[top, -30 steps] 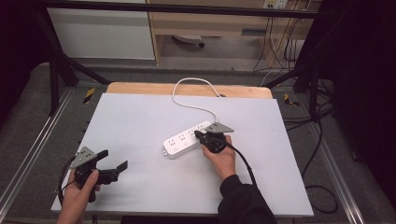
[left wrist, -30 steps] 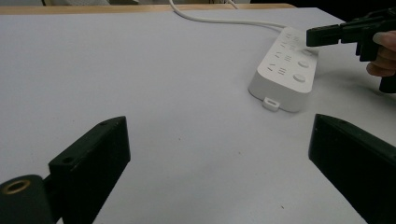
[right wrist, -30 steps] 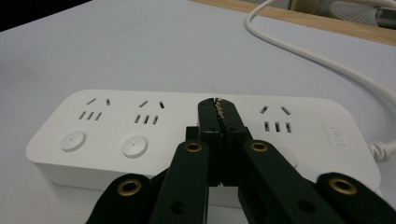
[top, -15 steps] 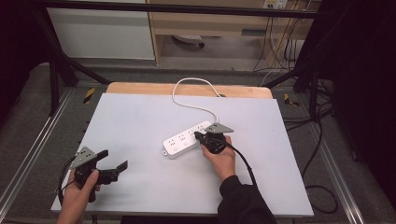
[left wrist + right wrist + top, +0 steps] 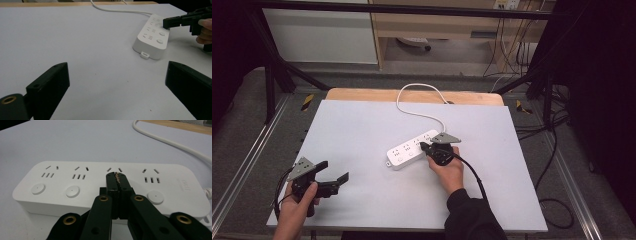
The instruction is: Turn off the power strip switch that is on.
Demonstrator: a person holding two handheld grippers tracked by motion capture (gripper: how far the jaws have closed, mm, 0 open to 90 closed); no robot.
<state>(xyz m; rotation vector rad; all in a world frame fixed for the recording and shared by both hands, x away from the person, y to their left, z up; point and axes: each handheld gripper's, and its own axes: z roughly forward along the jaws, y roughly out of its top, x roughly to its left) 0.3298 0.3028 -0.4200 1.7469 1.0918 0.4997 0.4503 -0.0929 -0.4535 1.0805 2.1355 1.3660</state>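
White bench carries a power strip; the right claw, closed empty, presses on it; well beside it, the left claw gapes open.

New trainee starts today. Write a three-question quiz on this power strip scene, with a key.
1. True or false: the right gripper has its fingers closed together over the power strip.
2. How many round buttons show on the strip's top in the right gripper view? A) one B) three C) six
3. Where does the left gripper sit, and how are its fingers?

Key:
1. True; the closed fingers sit over the third socket group.
2. B; a fourth may be hidden behind the fingers.
3. Near the front left corner of the table, well apart from the strip, fingers spread open with nothing between them.
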